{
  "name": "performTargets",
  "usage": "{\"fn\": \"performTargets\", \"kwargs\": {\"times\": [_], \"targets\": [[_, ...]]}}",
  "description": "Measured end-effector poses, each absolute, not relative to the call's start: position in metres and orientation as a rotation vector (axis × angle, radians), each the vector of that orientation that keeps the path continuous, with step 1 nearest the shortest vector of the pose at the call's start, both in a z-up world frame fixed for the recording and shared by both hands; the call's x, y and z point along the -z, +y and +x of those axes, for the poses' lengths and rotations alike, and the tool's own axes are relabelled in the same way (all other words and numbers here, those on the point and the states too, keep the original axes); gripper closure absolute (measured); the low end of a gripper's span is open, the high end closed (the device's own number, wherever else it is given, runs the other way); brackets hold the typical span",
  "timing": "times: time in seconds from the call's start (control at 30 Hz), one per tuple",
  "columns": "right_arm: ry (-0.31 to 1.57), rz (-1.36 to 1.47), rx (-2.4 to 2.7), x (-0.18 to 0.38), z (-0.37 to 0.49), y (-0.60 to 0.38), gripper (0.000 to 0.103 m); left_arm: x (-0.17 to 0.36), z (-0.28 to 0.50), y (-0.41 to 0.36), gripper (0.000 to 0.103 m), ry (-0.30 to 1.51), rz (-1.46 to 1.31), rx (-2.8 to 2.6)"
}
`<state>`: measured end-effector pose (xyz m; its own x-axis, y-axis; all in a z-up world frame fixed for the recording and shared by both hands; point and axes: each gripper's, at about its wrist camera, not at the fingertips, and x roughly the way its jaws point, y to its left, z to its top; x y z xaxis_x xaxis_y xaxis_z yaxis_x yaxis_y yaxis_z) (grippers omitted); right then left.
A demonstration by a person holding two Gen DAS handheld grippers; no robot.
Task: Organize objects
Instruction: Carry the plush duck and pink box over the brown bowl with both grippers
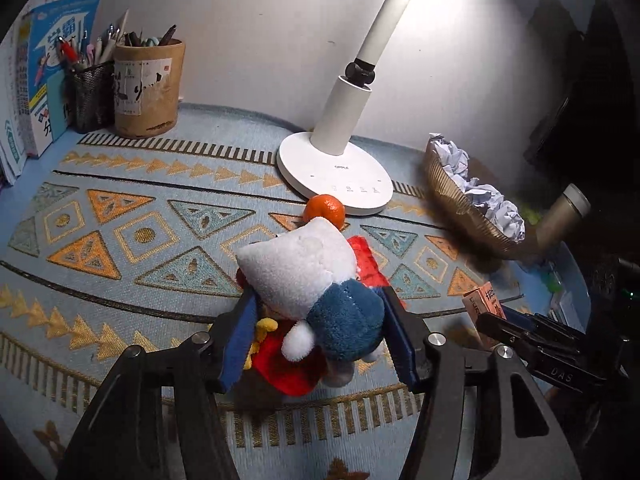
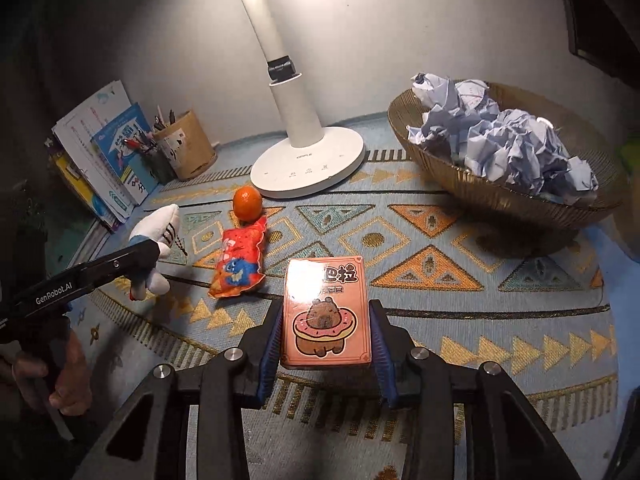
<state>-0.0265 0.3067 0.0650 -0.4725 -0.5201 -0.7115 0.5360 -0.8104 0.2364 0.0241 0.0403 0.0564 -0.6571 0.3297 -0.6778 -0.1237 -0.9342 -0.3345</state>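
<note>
My left gripper [image 1: 320, 336] is shut on a white and blue plush toy [image 1: 308, 276], its blue pads pressed on the toy's body. From the right wrist view the same plush toy [image 2: 154, 240] hangs in the left gripper [image 2: 148, 258] above the mat. My right gripper [image 2: 324, 344] is shut on a pink box with a capybara picture [image 2: 326, 312], lifted off the mat. A red snack bag [image 2: 240, 264] lies flat on the mat, partly hidden under the plush in the left wrist view. An orange [image 2: 247, 201] sits just beyond the bag, by the lamp base.
A white desk lamp [image 2: 308, 164] stands at the back centre. A gold bowl [image 2: 520, 204] of crumpled paper sits at the right. Pen holders [image 1: 148, 88] and books [image 1: 52, 76] line the back left. A hand [image 2: 68, 372] grips the left tool. A patterned mat [image 1: 140, 236] covers the table.
</note>
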Motion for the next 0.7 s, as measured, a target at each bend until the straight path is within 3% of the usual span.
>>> {"fn": "performTargets", "kwargs": {"times": [0.33, 0.7], "targets": [[-0.021, 0.854, 2.666, -0.182, -0.060, 0.377, 0.063, -0.148, -0.013, 0.144, 0.046, -0.167, -0.931, -2.544], [-0.239, 1.010, 2.736, -0.172, -0.173, 0.404, 0.063, -0.147, -0.105, 0.244, 0.046, -0.084, -0.887, -2.424]]}}
